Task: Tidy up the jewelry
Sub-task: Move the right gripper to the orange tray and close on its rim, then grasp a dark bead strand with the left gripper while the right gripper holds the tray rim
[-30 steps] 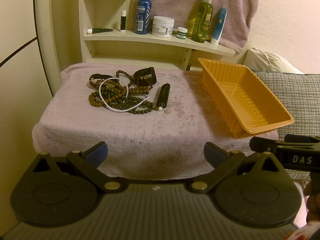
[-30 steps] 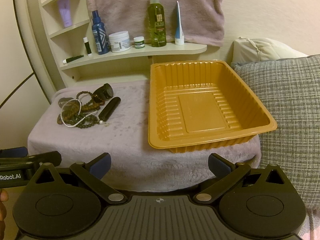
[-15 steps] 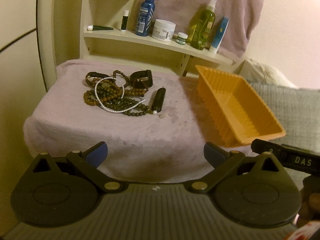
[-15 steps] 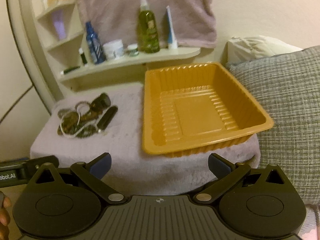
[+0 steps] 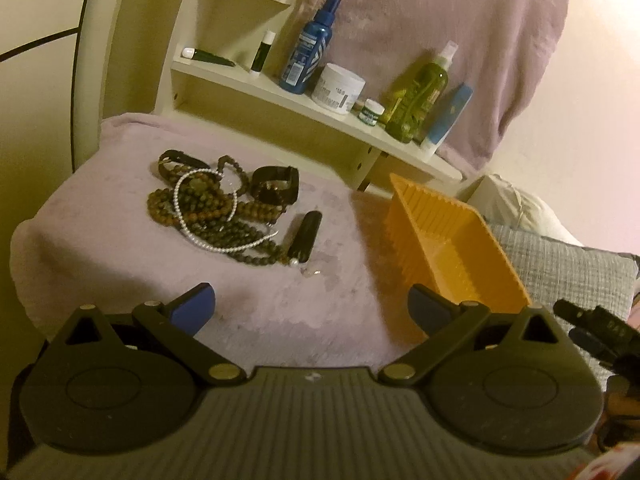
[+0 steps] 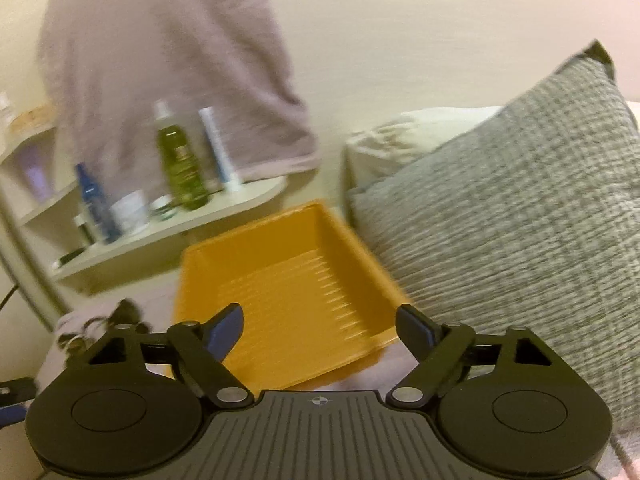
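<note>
**Jewelry heap and empty tray before the first pick**

On the mauve plush cover [image 5: 132,240] of the small table, the largest item is the orange ribbed tray [image 5: 460,252], which stands at the right-hand side next to a grey woven cushion [image 6: 520,216]; its floor is bare in both wrist views, so by the look of it nothing has yet been sorted into it. To its left, well apart from the tray, lies the jewelry heap [image 5: 216,208]: brown bead strands tangled with a white pearl strand [image 5: 188,220], a dark watch [image 5: 276,188] at the far edge of the heap, a black cylindrical case [image 5: 306,236] just beside the beads on the tray side, and one or two tiny pale pieces [image 5: 310,272] in front of the case, too small to identify. Every piece therefore remains to be moved, and the task stands at its very start. Left gripper [image 5: 312,308]: jaws spread wide above the near part of the cover, holding and touching nothing. Right gripper [image 6: 320,328]: blue-padded jaws have just been closing from their widest but stand clearly apart, with nothing between them; they hang in front of the tray's near rim, whether in contact cannot be told through the motion blur
</note>
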Demonstrator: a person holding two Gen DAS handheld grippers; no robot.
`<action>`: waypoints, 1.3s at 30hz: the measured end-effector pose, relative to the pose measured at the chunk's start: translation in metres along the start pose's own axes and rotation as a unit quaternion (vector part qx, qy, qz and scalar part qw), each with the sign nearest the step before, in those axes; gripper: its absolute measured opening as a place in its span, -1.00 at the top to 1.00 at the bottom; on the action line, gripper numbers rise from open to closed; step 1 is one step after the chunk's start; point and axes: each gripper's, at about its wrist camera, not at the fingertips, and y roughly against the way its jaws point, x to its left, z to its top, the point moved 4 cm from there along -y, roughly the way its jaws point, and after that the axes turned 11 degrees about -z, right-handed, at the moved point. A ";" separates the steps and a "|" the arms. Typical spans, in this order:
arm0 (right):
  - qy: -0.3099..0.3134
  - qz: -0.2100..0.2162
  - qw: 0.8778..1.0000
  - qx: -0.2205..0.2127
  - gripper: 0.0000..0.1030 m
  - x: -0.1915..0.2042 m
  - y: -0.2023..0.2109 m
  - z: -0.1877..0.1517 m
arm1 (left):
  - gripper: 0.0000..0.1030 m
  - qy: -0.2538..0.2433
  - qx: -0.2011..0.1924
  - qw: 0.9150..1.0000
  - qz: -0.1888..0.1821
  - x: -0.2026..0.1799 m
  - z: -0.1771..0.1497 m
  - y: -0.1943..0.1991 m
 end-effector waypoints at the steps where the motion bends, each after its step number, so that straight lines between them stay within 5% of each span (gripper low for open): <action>1: -0.006 -0.005 1.000 0.000 -0.46 -0.007 -0.006 0.001 | -0.97 -0.001 -0.001 1.000 0.000 -0.001 0.001 -0.001; 6: -0.032 -0.008 0.999 0.015 -0.12 -0.037 -0.037 0.002 | -0.97 -0.014 0.004 1.000 0.003 -0.006 -0.001 -0.013; 10: -0.036 -0.005 0.999 0.031 -0.05 -0.044 -0.061 0.000 | -0.97 -0.022 0.018 1.000 0.007 -0.011 -0.005 -0.025; 24: -0.094 0.052 0.989 0.099 0.71 -0.057 -0.112 -0.007 | -0.97 -0.034 0.042 0.998 0.014 -0.019 -0.008 -0.049; 32: -0.075 0.042 0.992 0.090 0.82 -0.041 -0.105 0.001 | -0.97 -0.050 0.042 0.997 0.027 -0.015 -0.008 -0.053; 39: -0.001 0.008 0.999 0.039 0.83 -0.013 -0.077 0.005 | -0.91 -0.088 0.026 0.994 0.054 0.004 0.001 -0.050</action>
